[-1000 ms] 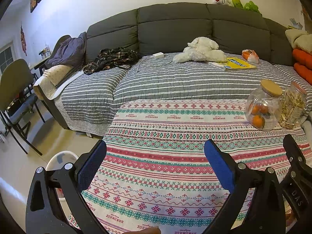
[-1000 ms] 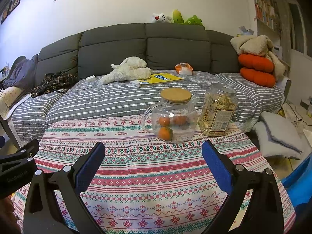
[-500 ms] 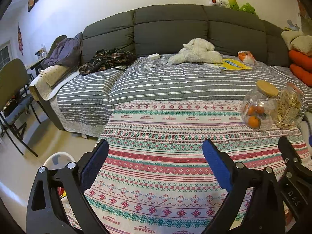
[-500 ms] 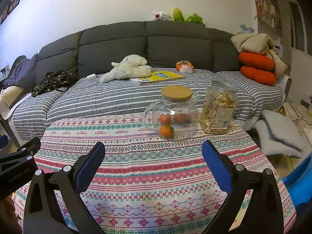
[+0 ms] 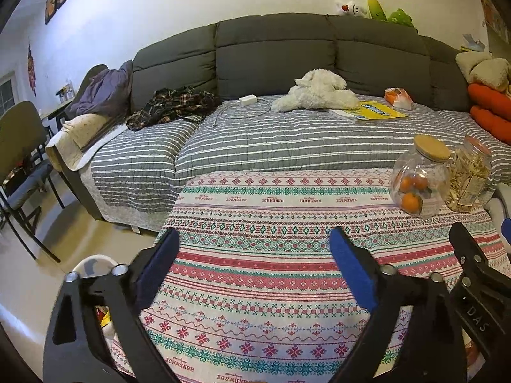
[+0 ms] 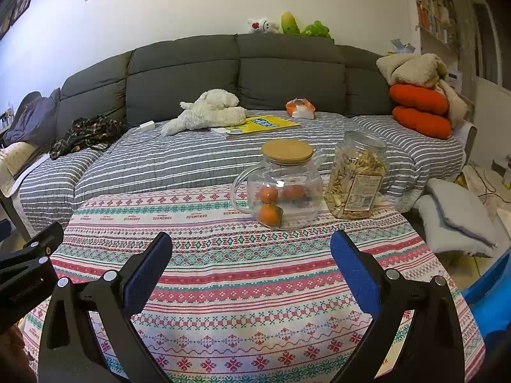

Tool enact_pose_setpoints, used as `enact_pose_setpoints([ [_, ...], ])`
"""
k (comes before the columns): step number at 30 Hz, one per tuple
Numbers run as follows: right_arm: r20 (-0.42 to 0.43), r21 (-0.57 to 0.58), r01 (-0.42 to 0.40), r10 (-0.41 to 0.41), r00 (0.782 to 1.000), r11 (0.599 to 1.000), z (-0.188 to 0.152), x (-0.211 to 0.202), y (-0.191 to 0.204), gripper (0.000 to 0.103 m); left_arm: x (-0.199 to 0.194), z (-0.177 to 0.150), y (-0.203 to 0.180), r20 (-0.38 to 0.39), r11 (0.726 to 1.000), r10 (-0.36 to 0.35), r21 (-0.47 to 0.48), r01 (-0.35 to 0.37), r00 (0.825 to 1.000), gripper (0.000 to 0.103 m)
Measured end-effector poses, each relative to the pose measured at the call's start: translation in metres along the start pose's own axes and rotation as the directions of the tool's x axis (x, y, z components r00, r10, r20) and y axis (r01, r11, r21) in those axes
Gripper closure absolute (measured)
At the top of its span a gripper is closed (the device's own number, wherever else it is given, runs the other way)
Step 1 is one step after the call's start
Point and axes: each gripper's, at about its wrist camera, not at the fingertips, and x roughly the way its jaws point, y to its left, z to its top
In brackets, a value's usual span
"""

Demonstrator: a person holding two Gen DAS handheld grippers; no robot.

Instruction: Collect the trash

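Left wrist view first: a grey sofa (image 5: 274, 51) with a striped quilt (image 5: 287, 140) fills the far side, and in front of it stands a table under a patterned tablecloth (image 5: 255, 287). On the sofa lie a plaid shirt (image 5: 172, 105), a white plush toy (image 5: 316, 94), a yellow book (image 5: 377, 111) and an orange-and-white snack bag (image 5: 397, 97) (the likeliest piece of trash, well apart from both claws, near the backrest). At the table's far right corner a glass jug (image 5: 418, 185) with a bamboo lid holds tangerines, and a plastic jar of snacks (image 5: 469, 178) stands just beside it. Low on the floor at left, a white bin (image 5: 94, 265) shows behind the left finger.

Both claws hover over the cloth with jaws spread wide and nothing between them: the left gripper (image 5: 254, 257) and, in the right wrist view, the right gripper (image 6: 250, 257), which faces the jug (image 6: 281, 185), the jar (image 6: 356, 175) and the snack bag (image 6: 300, 108).
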Motion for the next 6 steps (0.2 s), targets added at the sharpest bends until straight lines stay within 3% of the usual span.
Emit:
enact_pose_setpoints([
  [6, -0.005, 0.008, 0.009, -0.009, 1.000, 1.000, -0.0001, 0.0025, -0.0001, 0.007, -0.0027, -0.0011, -0.0030, 0.016, 1.000, 0.021, 0.012, -0.022, 1.000, 0.007],
])
